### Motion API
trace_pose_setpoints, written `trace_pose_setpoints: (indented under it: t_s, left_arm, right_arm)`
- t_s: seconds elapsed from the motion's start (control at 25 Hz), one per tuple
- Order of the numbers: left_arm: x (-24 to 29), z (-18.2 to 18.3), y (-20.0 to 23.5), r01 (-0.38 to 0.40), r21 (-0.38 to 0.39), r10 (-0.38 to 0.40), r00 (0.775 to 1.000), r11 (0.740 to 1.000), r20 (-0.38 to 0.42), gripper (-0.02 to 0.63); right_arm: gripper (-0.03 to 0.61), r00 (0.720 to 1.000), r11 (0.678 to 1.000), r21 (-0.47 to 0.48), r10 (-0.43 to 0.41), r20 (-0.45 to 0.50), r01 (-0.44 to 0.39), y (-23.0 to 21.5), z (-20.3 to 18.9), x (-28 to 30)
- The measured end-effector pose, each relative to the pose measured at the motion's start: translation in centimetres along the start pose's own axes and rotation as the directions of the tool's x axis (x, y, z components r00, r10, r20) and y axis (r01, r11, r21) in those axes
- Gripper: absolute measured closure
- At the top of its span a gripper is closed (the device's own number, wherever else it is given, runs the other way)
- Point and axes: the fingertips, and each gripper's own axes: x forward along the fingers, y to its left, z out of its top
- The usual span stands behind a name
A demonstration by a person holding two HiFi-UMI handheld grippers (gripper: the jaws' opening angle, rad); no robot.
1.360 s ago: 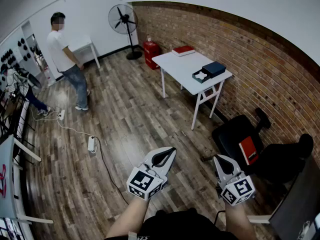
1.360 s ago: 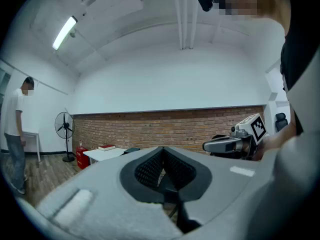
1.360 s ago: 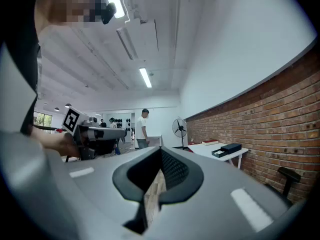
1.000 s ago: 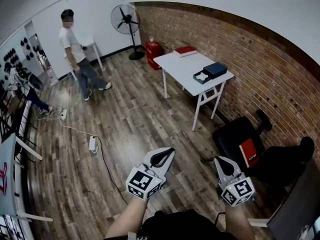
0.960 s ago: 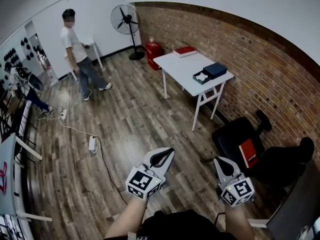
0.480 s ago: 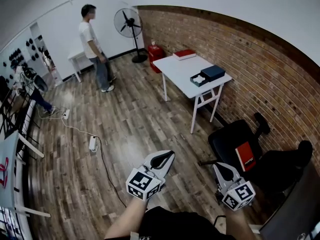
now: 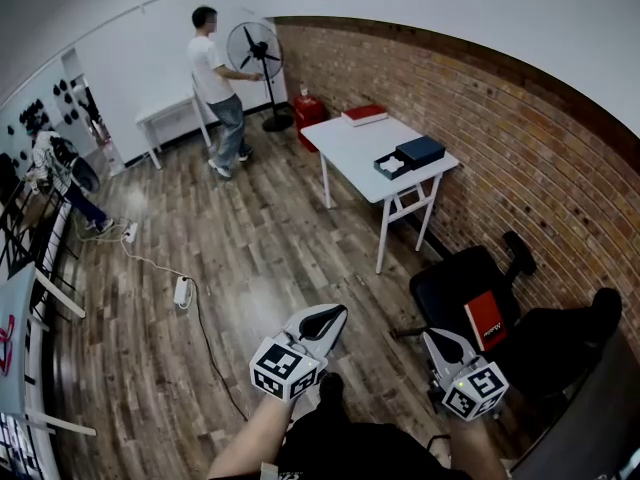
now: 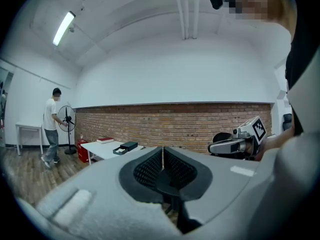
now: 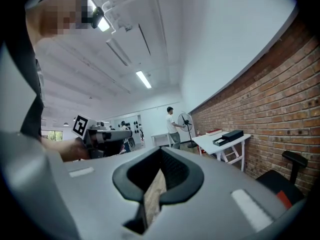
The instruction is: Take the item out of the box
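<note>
The person (image 7: pixel 215 78) in the white shirt has walked from the open floor at the left, away across the room to the far wall, and now stands at the fan (image 7: pixel 251 48) with one hand reaching to it. The head view has shifted forward: the desk (image 7: pixel 350 148), the box (image 7: pixel 392 166) on it and the black chair (image 7: pixel 455 293) sit lower and further left than before, and the side table (image 7: pixel 170 113) by the far wall shows more fully. The wearer's dark leg (image 7: pixel 330 393) now shows between the forearms, where bare floor lay earlier
</note>
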Motion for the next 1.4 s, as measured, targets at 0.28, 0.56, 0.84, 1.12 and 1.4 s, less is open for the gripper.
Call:
trace_pose_setpoints:
  t_s: [0.28,0.56,0.84,1.12,1.4]
  left_arm:
    - [4.6,-0.9,4.3,0.015,-0.038,-0.015,1.0,0.999,-0.002,0.598]
    - [9.4,-0.4,11.2,0.038,-0.055,-0.039,0.999,0.998,-0.013,0.598]
    - [13.2,0.2,18.4,0.047,-0.056,-0.048,0.999,0.997,-0.021,0.599]
    - [14.7,0.1,25.4,0.025,-0.09,-0.026,1.0,0.996,-0.017,0.6]
    - [14.6,0.3,31.0,0.024,-0.095,-0.024,1.0,0.995,-0.002,0.6]
  right_arm:
    - [0.578,0.999,1.0,0.022,-0.002,-0.043,0.003,-3.6,-0.9,4.4]
    - [0.578,0.998,0.999,0.042,0.002,-0.068,0.001,-7.3,-0.3,12.0]
    - [0.578,0.994,0.998,0.062,0.023,-0.103,-0.016,-10.0,0.0,20.3]
    - [0.578,0.989,0.997,0.072,0.051,-0.141,-0.042,-11.0,0.2,27.4]
    - [0.578,0.987,0.997,0.057,0.069,-0.147,-0.061,-10.5,0.6,33.8]
